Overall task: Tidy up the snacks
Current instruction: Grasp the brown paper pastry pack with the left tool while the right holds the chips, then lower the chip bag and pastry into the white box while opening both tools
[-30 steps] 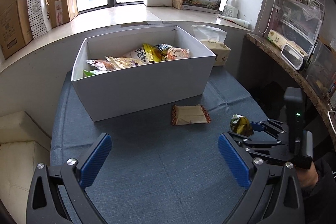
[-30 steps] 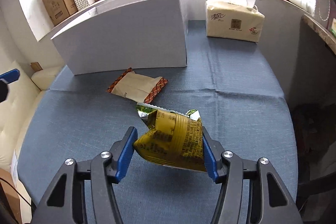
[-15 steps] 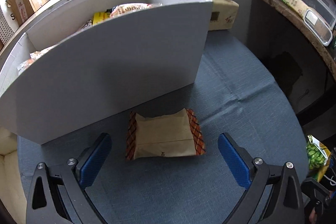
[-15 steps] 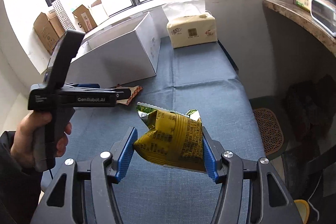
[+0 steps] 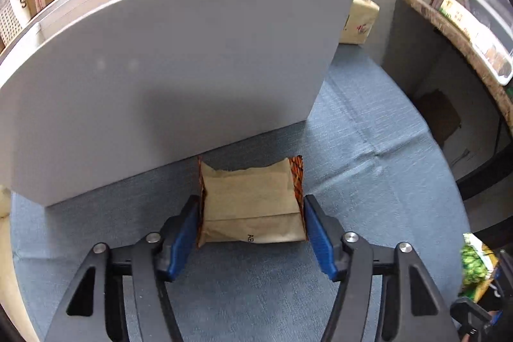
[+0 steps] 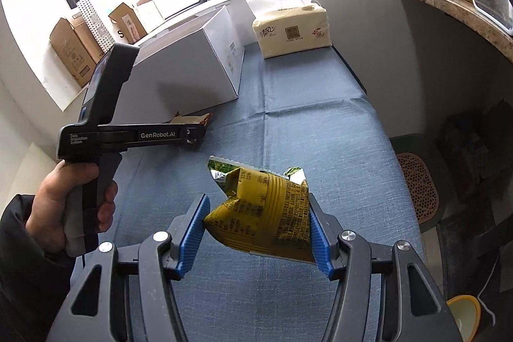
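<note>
- The left gripper (image 5: pixel 251 215) points steeply down at the blue cloth (image 5: pixel 368 149), and its jaws have just been closing; the blue pads now sit against the two short ends of a brown packet (image 5: pixel 251 207) (orange-patterned seals at both ends).
- That packet lies flat on the cloth, just in front of the white box (image 5: pixel 166 79) and close to its near wall.
- In the right wrist view a hand (image 6: pixel 69 204) holds the left gripper's dark handle, and the packet's end (image 6: pixel 189 119) peeks out past its tip, beside the box (image 6: pixel 192 66).
- The right gripper (image 6: pixel 256 226) is clamped at a middling width on a yellow bag (image 6: pixel 263 210), crumpled, with a green top edge, held clear above the cloth.
- The same bag shows as a green and yellow patch at the lower right edge of the left view (image 5: pixel 474 265).
- A tissue pack (image 6: pixel 291 29) stands on the cloth beyond the box, well apart from both snacks.
- Cardboard boxes (image 6: pixel 73 50) sit on the sill by the window.
</note>
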`<move>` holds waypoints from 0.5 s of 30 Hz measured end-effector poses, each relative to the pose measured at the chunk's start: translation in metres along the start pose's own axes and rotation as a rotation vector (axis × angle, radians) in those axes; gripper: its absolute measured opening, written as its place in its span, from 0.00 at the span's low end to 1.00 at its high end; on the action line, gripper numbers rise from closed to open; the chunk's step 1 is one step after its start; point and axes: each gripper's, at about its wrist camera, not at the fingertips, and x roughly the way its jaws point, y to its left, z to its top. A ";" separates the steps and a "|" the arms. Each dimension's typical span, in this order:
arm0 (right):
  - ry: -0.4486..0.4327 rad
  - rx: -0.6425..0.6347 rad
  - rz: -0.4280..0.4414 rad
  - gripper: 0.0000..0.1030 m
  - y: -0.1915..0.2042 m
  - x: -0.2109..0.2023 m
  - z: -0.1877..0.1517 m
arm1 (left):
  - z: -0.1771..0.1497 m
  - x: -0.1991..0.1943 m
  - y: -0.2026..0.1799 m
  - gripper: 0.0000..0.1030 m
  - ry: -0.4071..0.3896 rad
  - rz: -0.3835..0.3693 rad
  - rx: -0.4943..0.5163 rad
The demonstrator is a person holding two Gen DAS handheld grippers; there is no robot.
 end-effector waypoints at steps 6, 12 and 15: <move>0.002 -0.016 0.011 0.61 0.008 0.000 0.000 | -0.018 -0.057 0.012 0.64 -0.099 -0.035 -0.007; -0.010 -0.057 0.038 0.61 0.028 -0.002 0.008 | -0.038 -0.141 0.032 0.64 -0.254 -0.044 -0.025; -0.031 -0.086 0.056 0.61 0.043 -0.005 0.019 | -0.040 -0.178 0.045 0.64 -0.326 -0.005 -0.042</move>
